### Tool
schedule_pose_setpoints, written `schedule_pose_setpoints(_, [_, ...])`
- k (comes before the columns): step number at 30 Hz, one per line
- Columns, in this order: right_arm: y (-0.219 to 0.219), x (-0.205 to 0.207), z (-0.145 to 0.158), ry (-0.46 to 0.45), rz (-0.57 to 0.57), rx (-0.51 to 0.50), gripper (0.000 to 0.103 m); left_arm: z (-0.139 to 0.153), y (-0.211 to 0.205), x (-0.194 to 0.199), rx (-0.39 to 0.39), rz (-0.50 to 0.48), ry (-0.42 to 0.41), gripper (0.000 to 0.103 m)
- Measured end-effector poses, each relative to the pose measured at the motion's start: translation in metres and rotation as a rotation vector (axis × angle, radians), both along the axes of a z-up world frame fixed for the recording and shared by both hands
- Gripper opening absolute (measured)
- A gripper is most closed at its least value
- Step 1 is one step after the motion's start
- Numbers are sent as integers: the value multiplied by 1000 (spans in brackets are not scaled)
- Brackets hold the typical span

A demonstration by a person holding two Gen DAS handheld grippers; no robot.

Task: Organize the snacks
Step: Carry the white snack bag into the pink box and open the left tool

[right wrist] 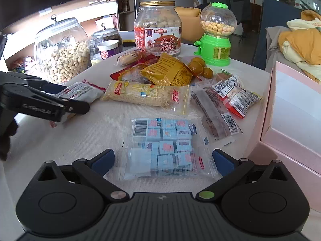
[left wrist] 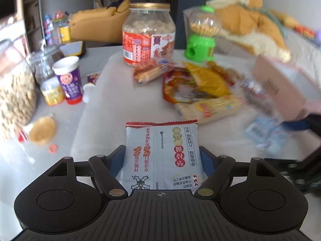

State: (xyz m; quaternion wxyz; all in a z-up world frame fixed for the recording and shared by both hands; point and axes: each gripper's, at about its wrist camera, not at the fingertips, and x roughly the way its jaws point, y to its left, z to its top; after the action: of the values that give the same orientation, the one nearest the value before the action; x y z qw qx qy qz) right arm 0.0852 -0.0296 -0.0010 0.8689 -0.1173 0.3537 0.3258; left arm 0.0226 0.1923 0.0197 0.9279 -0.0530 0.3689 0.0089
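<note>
Round table [right wrist: 104, 124], snack-strewn: left gripper [left wrist: 161, 152] spread wide astride white packet [left wrist: 160, 156]; right gripper [right wrist: 163, 156] spread wide astride blue-cube bag [right wrist: 166, 148], pads clear.

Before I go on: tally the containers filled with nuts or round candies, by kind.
Big glass jar: 1
Gold-lidded plastic jar: 1
Green dispenser: 1
Total: 3

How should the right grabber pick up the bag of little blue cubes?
Grip the blue cube bag across its short width, at the near end, coming down from above and in front. It lies flat on the table, long side pointing away, already between the open right gripper jaws, so its two side edges are easiest to pinch.
</note>
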Motion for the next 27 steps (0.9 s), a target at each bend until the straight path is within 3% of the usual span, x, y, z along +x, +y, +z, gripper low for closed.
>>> schedule_pose_setpoints(2, [-2,1,1,9,7,5,103,3,-6,-16,-41,8,-22,82])
schedule_pose_setpoints(7, [3,9,4,32,-16,1,102,12,-26,-42,-28,14,-35,82])
schedule_pose_setpoints(11, [10,5,14,35,-16,-29,78,16,-36,-54,-27,-3,-21,82])
schedule_pose_setpoints(14, [0,-6,27,73,1,-9,72,21,-49,-66,-21,-26,-20,82])
schedule_pose_setpoints(20, [-51,-51,56,-1,1,-20,71,33,-88,-84,-48,-123,-39,82])
schedule_pose_setpoints(27, [-128,-68,78,-65,-105,-28,71,62,-147,-60,-80,-238,-121,82])
